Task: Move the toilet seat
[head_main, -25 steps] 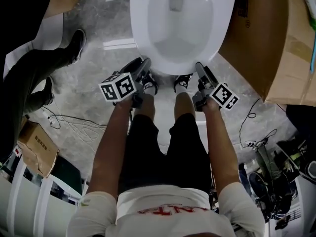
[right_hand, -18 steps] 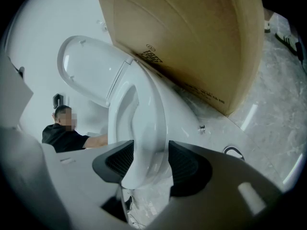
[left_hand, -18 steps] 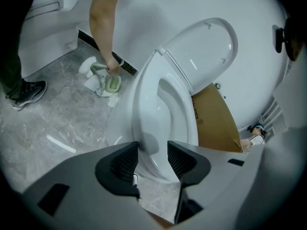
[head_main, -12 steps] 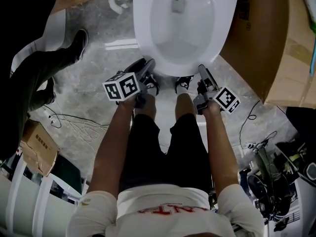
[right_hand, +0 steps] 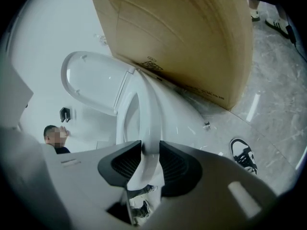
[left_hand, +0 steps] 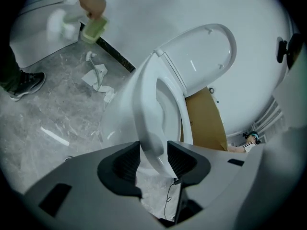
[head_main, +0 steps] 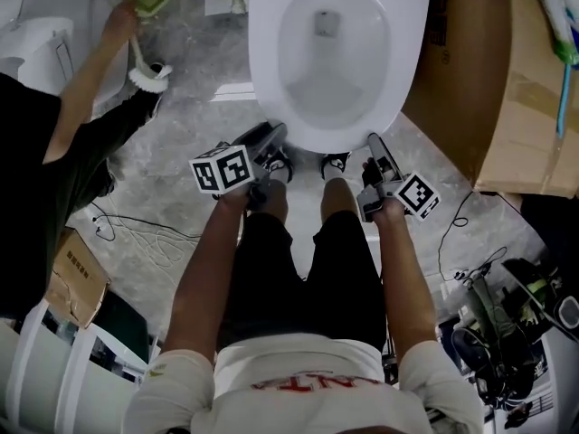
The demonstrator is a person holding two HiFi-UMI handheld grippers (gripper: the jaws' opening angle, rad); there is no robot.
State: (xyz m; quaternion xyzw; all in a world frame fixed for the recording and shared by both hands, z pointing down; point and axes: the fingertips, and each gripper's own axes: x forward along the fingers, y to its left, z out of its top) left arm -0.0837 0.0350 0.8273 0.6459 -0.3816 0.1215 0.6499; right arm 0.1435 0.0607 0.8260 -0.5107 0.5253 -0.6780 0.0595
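The white toilet seat [head_main: 263, 52] lies around the bowl, and its lid [left_hand: 201, 56] stands raised behind. My left gripper [head_main: 274, 134] is at the seat's front rim, left of centre. In the left gripper view the seat's edge [left_hand: 146, 104] fills the gap between the left gripper's [left_hand: 153, 159] two black pads, which press on it. My right gripper [head_main: 373, 141] is at the front rim on the right. Its jaws have just been closing. In the right gripper view the thin seat rim [right_hand: 148, 114] is pinched between the right gripper's [right_hand: 150, 162] pads.
A large cardboard box [head_main: 488, 80] stands close on the toilet's right. At the left a person in black holds a brush [head_main: 145, 72] low over the floor. Cables [head_main: 136, 229] and a small carton [head_main: 72, 274] lie at the left, and tangled gear [head_main: 507, 315] at the lower right.
Both grippers have crept up and in along the seat's front rim. The right jaws have closed onto the rim. The person at the left has raised an arm with a brush.
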